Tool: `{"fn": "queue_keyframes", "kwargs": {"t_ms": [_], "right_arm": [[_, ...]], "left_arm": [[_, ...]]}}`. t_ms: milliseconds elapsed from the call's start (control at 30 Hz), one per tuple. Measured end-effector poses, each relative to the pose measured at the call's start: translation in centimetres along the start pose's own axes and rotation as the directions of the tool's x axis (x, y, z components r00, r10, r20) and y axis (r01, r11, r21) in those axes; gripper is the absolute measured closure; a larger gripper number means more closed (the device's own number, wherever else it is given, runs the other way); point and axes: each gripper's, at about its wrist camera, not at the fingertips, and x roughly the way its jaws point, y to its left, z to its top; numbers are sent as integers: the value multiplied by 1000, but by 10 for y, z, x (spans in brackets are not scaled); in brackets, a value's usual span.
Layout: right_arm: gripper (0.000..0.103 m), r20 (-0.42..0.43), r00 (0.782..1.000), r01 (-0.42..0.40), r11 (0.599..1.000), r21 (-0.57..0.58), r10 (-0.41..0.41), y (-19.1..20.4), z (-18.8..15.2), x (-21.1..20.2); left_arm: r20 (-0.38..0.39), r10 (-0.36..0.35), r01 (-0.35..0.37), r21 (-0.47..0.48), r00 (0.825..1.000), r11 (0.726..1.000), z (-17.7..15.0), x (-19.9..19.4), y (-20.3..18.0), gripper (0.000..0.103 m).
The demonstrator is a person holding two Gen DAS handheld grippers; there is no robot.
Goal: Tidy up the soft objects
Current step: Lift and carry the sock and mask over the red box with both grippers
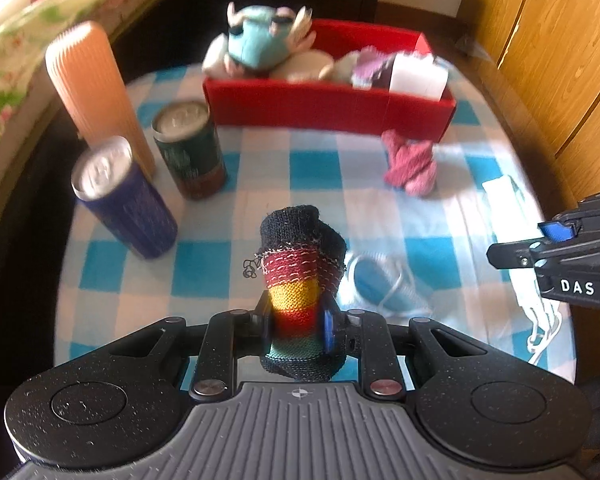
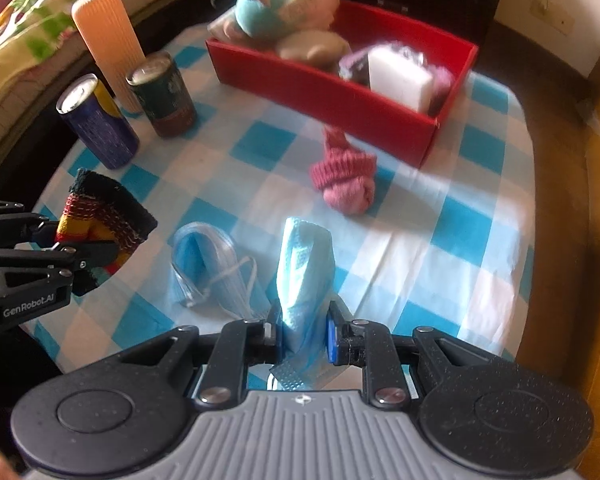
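Both tools are loaded: the left gripper (image 1: 296, 326) is clamped on a rolled black knit sock with red, yellow and green stripes (image 1: 296, 276), and the right gripper (image 2: 302, 330) pinches a pale blue surgical face mask (image 2: 306, 276), both carried above the blue-and-white checked tablecloth (image 2: 440, 240). The danger here is the thin mask slipping out of that narrow pinch, or its loose end dragging across the second, folded blue mask with white ear loops (image 2: 208, 268) lying below. A swing toward the red cardboard box (image 2: 340, 92) could also clip the two drink cans (image 1: 190, 148) or the tall ribbed orange cylinder (image 1: 96, 88). The count: two masks, one striped sock, one pink knitted sock bundle (image 2: 346, 178) just in front of the box, one teal plush toy (image 2: 266, 8) in it, perhaps several more soft pieces, too blurred to number.
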Motion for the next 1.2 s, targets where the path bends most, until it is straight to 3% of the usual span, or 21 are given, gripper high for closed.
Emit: {"fn": "queue_keyframes", "kwargs": {"t_ms": [500, 1200], "right_arm": [[103, 152, 988, 28, 999, -32, -23, 14, 49, -70], [103, 252, 967, 17, 999, 41, -27, -11, 105, -85]], "left_arm": [[122, 1, -8, 53, 992, 999, 46, -41, -25, 80], [205, 68, -81, 55, 976, 995, 112, -40, -26, 80]]}}
